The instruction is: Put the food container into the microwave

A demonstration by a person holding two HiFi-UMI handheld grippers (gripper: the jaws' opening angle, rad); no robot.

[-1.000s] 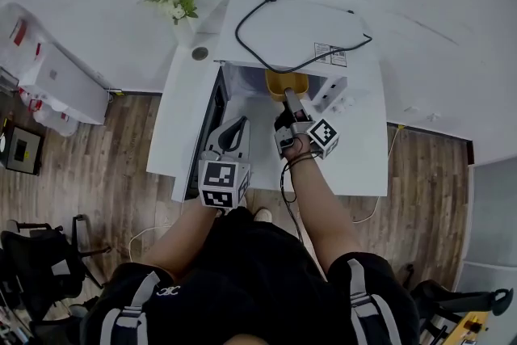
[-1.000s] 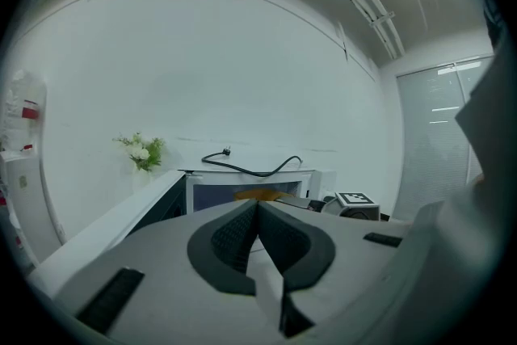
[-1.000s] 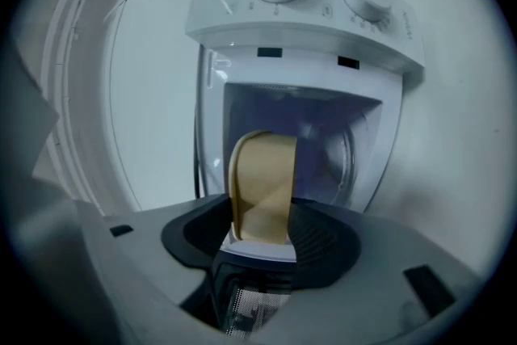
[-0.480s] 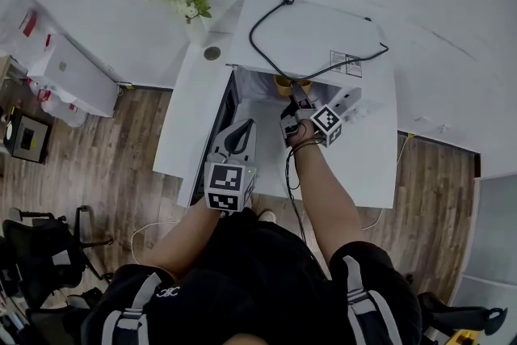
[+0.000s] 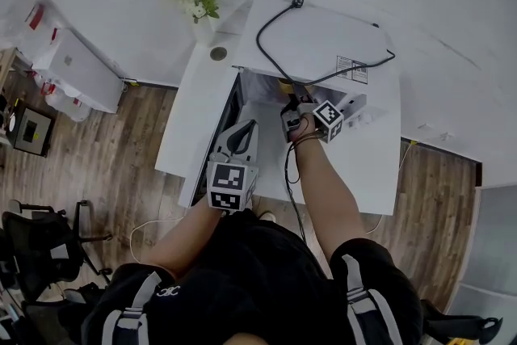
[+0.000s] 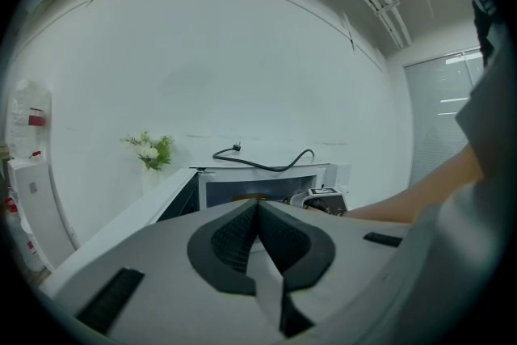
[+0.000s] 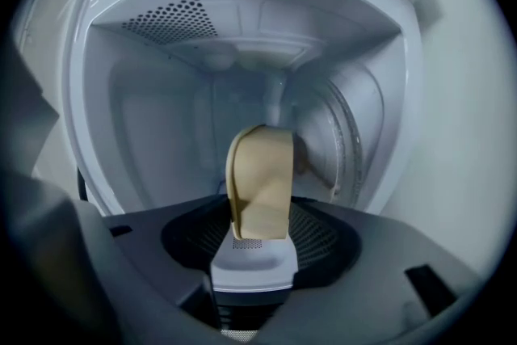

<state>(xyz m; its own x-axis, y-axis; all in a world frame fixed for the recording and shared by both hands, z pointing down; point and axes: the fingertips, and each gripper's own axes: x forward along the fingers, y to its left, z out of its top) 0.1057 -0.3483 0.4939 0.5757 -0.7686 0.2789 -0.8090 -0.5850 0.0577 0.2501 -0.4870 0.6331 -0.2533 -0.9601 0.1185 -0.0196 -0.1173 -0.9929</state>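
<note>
At your far left a white cabinet (image 5: 71, 65) stands on the wooden floor, with one small dark box (image 5: 26, 131) in front of it and one office chair (image 5: 32, 242) nearer you. Next comes one bunch of white flowers (image 5: 196, 1) at the back left corner of the white bench (image 5: 186, 121). Just in front of the flowers is a small round fitting (image 5: 218, 53) set in the bench top; it may be a cable hole, but it is too small to be sure.

Your left gripper (image 6: 258, 208) hangs over the bench's front edge, near the microwave door (image 5: 229, 105), which is swung open towards you on the left side. Its jaws are pressed together with nothing between them, and it touches neither the door nor the bench.

One microwave (image 5: 327, 40) sits on the bench. One black power cord (image 5: 275, 52) lies in a loop on its top, unplugged, with the plug at the back.

Your right gripper (image 7: 257, 245) reaches into the open cavity, your forearm stretched out over the bench behind it. Its jaws are clamped on the rim of the one yellow food container (image 7: 260, 174), which is already inside the microwave, between the side walls and ahead of the rear wall. From above, the microwave's top covers nearly all of the container; only a sliver of yellow shows at the mouth of the cavity. The control panel (image 5: 355, 105) is just to the right of your right gripper.
</note>
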